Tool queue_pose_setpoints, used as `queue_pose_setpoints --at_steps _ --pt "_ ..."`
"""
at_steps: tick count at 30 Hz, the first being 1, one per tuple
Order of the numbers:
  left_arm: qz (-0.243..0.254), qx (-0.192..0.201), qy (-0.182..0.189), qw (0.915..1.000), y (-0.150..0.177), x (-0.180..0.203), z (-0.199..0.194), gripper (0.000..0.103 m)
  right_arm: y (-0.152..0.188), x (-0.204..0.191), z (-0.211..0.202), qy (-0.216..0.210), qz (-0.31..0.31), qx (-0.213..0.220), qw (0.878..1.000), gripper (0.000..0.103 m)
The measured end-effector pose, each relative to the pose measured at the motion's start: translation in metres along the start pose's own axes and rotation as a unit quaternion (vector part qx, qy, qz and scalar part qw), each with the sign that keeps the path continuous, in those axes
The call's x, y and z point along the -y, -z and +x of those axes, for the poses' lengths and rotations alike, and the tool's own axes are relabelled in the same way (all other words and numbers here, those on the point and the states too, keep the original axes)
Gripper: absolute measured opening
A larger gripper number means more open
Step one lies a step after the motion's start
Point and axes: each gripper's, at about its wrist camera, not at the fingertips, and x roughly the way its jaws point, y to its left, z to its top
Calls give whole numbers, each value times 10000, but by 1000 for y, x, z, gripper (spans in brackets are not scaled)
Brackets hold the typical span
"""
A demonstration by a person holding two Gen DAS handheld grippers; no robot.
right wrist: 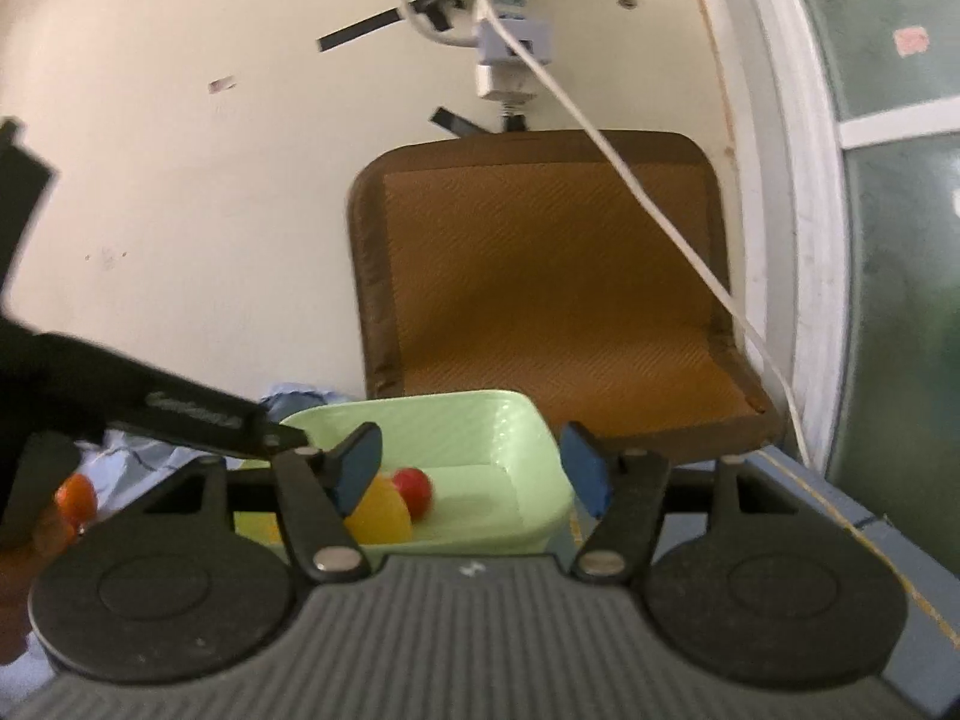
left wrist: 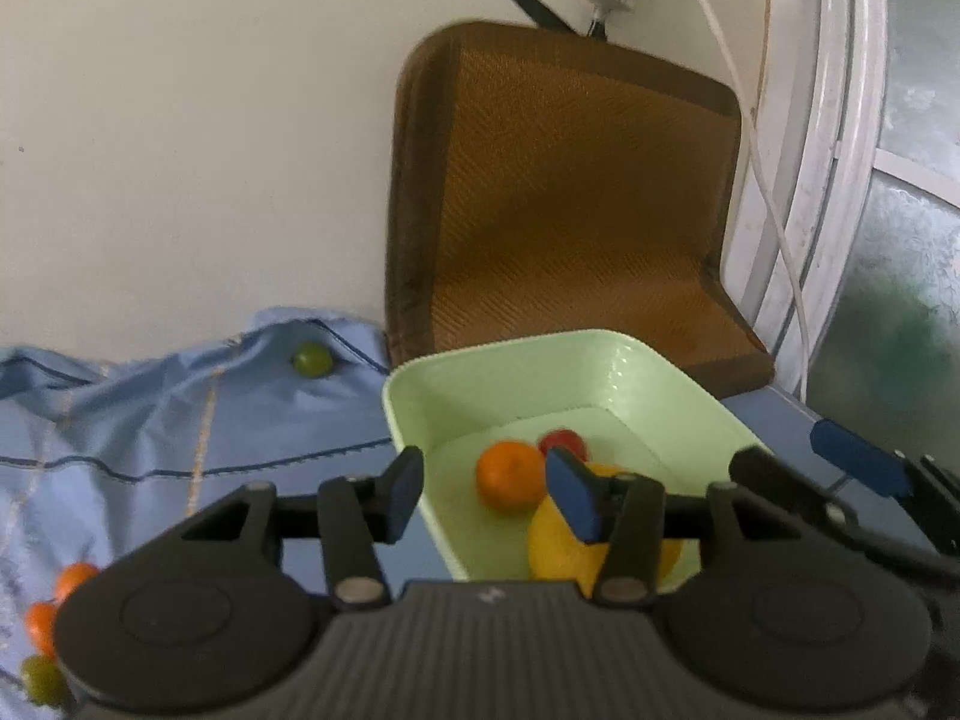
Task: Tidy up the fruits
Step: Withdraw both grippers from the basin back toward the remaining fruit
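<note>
In the left wrist view, at the far lower left edge, two small oranges [left wrist: 63, 600] and a green fruit [left wrist: 41, 679] lie on the wrinkled blue cloth [left wrist: 150, 420], partly cut off by the gripper body. Further up the cloth, in the left-centre of the frame, a second green fruit [left wrist: 312, 359] sits alone close to the cream wall [left wrist: 180, 150], with open cloth all around it. The left gripper [left wrist: 492, 492] stands with its jaws apart and nothing between them; its left pad hangs over the cloth just outside the tub's near-left rim, its right pad over the tub's inside. The pale green tub [left wrist: 414, 402] fills the centre-right of the frame and holds an orange [left wrist: 509, 474], a red fruit [left wrist: 564, 443] behind it and a yellow fruit [left wrist: 558, 540] nearest the camera; its far half is bare floor. Behind the tub a brown woven mat [left wrist: 558, 192] leans against the wall. At the right edge the other gripper's blue pad shows.

In the right wrist view, the left gripper's black arm crosses the left side, with an orange [right wrist: 78, 498] below it. The right gripper [right wrist: 474, 474] is also spread wide and empty, straddling the tub's [right wrist: 480, 420] right wall. A white cable [right wrist: 660, 228] runs down the right of the frame.
</note>
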Motion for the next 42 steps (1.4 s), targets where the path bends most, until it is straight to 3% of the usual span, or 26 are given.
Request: queue_pose_setpoints --at_steps 8,13,18,32,42 --pt "87 47 -441 9990 21 -2 -33 49 -1 30 4 66 957 -128 9953 69" --pt "162 130 -817 9964 39 -9 -61 51 1 35 7 -106 1247 -289 9917 69" --pt "59 137 -1170 9930 60 -29 -87 53 3 38 6 8 1396 -363 9895 70" --pt "-405 194 -1888 9810 100 -98 -139 55 15 0 -26 -21 979 -652 9931 69" --pt "-608 134 -2050 9768 121 -126 -148 57 30 -69 -43 -587 194 -999 9931 69"
